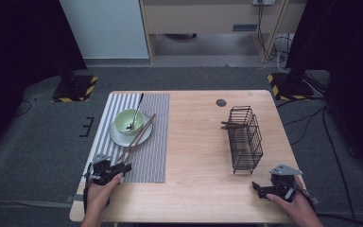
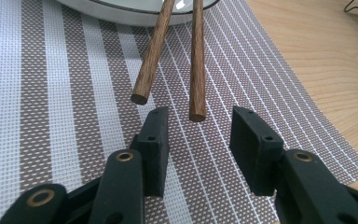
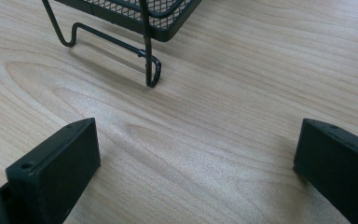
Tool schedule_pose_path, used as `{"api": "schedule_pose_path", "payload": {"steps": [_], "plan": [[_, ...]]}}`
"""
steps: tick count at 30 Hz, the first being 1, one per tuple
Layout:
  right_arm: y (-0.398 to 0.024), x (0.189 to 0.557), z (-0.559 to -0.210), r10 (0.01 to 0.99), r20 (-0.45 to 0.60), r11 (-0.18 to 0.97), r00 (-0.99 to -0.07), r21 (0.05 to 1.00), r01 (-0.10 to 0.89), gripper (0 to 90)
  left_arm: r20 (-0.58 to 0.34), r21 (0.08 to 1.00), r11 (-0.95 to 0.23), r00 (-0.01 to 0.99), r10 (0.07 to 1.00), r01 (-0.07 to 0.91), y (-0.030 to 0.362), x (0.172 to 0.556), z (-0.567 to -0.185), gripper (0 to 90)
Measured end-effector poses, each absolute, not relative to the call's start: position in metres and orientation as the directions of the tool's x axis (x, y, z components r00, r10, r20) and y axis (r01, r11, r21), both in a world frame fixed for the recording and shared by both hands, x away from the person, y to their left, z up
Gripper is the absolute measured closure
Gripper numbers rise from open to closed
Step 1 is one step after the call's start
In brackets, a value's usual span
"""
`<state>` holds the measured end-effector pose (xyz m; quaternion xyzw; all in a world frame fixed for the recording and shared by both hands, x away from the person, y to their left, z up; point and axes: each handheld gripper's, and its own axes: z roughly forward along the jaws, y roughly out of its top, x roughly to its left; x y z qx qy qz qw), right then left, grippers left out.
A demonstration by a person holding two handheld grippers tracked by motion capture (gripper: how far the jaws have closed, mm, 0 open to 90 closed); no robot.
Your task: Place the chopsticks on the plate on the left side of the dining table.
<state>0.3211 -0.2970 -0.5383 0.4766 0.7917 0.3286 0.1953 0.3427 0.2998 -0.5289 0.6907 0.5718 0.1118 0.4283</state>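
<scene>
Black jaws of the left gripper [image 2: 196,140] stand partly apart over the striped placemat [image 2: 51,116], clamped on nothing. Just ahead of them lie the near ends of two chopsticks [image 2: 196,70]: one tip sits right at the mouth of the gap, the other just beyond the left jaw, clear of it. Neither pad touches wood.

Chopsticks: round, brown, wood-grained, blunt-cut ends. They slope up away from the jaws, far ends resting on the rim of the white plate [image 1: 118,138] that carries the green bowl [image 1: 128,121] with a spoon [image 1: 134,113] in it.

Handling, by judgement: light, stiff, not fragile, but thin and round, so liable to roll or scissor apart. Best taken near these raised ends, both sticks together across the pads.

Right gripper [image 3: 196,163]: jaws wide apart, empty, resting low over bare tabletop [image 3: 214,130], the wire rack [image 3: 135,14] just ahead.
</scene>
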Motion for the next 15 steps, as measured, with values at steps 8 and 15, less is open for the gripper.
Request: {"api": "schedule_pose_path", "payload": {"steps": [8, 15], "plan": [[-0.2970, 0.3211, -0.5383, 0.883, 0.004, 0.330, -0.469, 0.706, 0.627, 0.4, -0.325, 0.728, 0.021, 0.318, 0.891, 0.686, 0.3039, 0.3423, -0.5293, 47.4], [-0.2970, 0.3211, -0.5383, 0.883, 0.005, 0.329, -0.469, 0.706, 0.627, 0.4, -0.311, 0.740, 0.013, 0.325, 0.893, 0.672, 0.3048, 0.3449, -0.5281, 37.0]]}}
